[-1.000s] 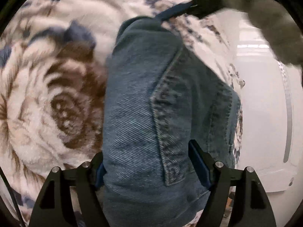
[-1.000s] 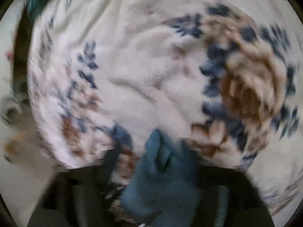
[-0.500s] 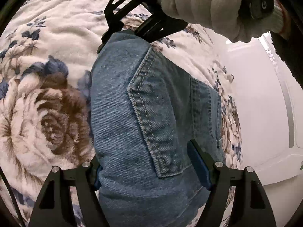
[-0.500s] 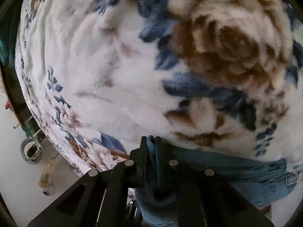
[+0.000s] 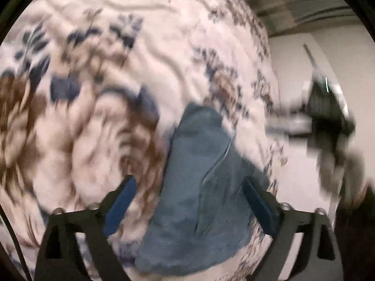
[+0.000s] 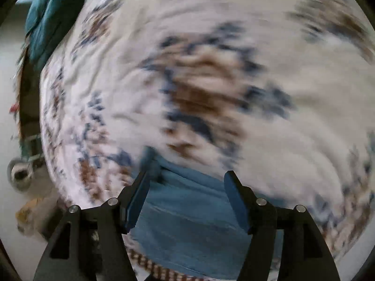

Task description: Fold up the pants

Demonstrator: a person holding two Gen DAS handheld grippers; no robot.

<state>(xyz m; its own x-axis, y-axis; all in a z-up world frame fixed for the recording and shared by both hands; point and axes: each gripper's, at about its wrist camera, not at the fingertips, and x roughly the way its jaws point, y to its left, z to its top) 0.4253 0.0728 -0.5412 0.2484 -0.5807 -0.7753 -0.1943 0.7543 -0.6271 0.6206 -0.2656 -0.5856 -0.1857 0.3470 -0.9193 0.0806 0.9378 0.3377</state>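
The blue denim pants (image 5: pixel 201 199) lie folded in a compact bundle on the floral blanket, near its edge. My left gripper (image 5: pixel 188 188) is open above the bundle, its blue pads wide apart and clear of the cloth. In the right wrist view the pants (image 6: pixel 187 215) lie flat under my right gripper (image 6: pixel 185 180), which is open with the denim between and below its fingers. Both views are blurred by motion. The gloved hand with the right gripper (image 5: pixel 328 121) shows at the right of the left wrist view.
A cream blanket (image 5: pixel 98 75) with brown and blue roses covers the bed; it also fills the right wrist view (image 6: pixel 211 82). A teal cloth (image 6: pixel 46 16) lies at the bed's far left corner. The blanket's edge and pale floor (image 6: pixel 21 222) are to the left, with a caster wheel (image 6: pixel 20 173).
My right gripper has opened and let go of the denim fold. Both grippers have pulled back from the pants, and the right hand has moved off to the right of the left wrist view.
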